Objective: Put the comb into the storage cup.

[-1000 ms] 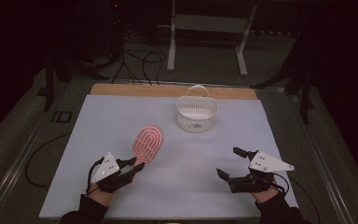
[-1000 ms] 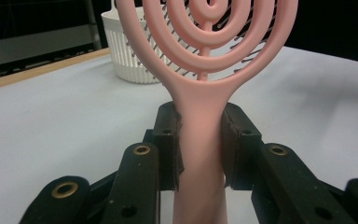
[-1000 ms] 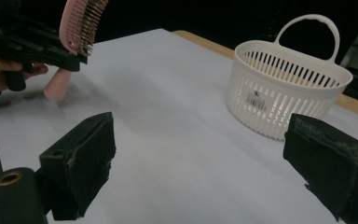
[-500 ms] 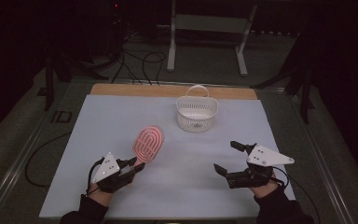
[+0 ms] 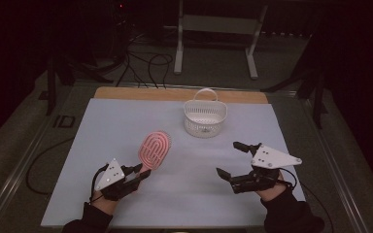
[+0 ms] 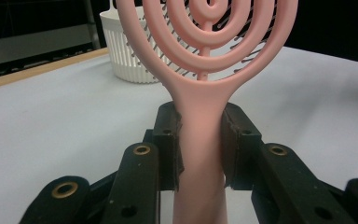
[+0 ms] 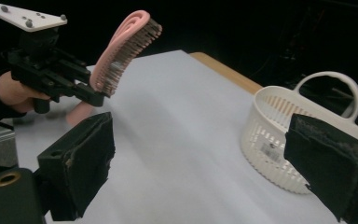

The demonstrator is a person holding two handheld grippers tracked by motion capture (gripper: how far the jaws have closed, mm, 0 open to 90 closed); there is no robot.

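A pink oval hairbrush (image 5: 155,148) with a ringed head is tilted up off the white table cover, bristles facing down. My left gripper (image 5: 142,171) is shut on its handle (image 6: 200,140), with a black pad pressed on each side. In the right gripper view the same brush (image 7: 121,46) slants upward from the left gripper (image 7: 93,95). My right gripper (image 5: 228,158) hovers at the right front of the table, jaws wide open with nothing between them (image 7: 205,168). A white slotted basket (image 5: 205,116) with a hoop handle stands farther back, right of centre.
The white cover (image 5: 126,121) spans the table, with a wooden strip (image 5: 141,93) along its far edge. Beyond the table are cables and a metal stand (image 5: 216,29) on a dark floor. The basket (image 7: 284,135) lies just ahead of the right gripper's right jaw.
My right gripper has lifted a little and drifted slightly left, still open. The left gripper and the brush have stayed put.
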